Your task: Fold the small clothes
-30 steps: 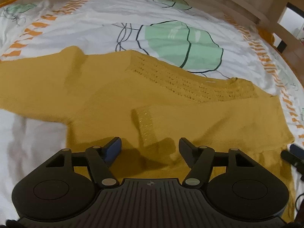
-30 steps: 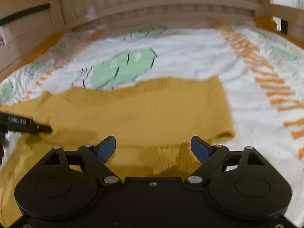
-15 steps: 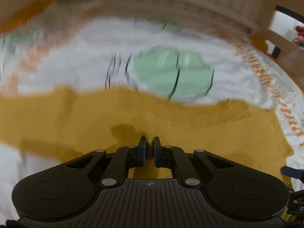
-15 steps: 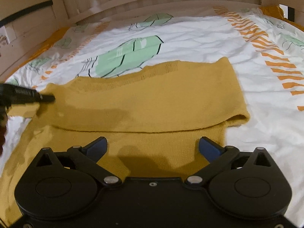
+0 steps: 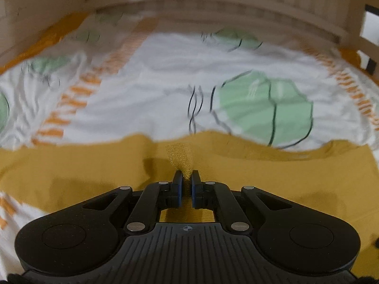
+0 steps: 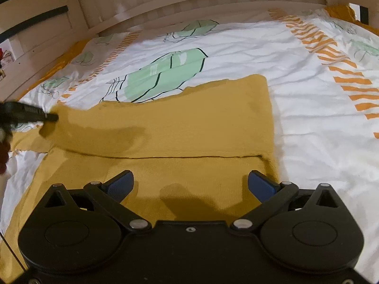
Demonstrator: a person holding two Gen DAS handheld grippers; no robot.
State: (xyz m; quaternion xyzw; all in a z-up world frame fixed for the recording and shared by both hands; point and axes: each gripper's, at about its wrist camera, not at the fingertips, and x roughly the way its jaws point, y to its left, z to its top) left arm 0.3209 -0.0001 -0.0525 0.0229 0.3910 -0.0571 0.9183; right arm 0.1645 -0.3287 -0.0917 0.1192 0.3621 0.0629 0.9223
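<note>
- The mustard-yellow knit sweater (image 6: 189, 127) lay spread flat across the bed, its knit fine and plain.
- One part was folded over the body, leaving a straight fold edge running across the near section.
- A ribbed strip of the knit (image 5: 181, 158) stood lifted off the rest, pinched at its near end.
- The far edge ran wavy against the bedding.
</note>
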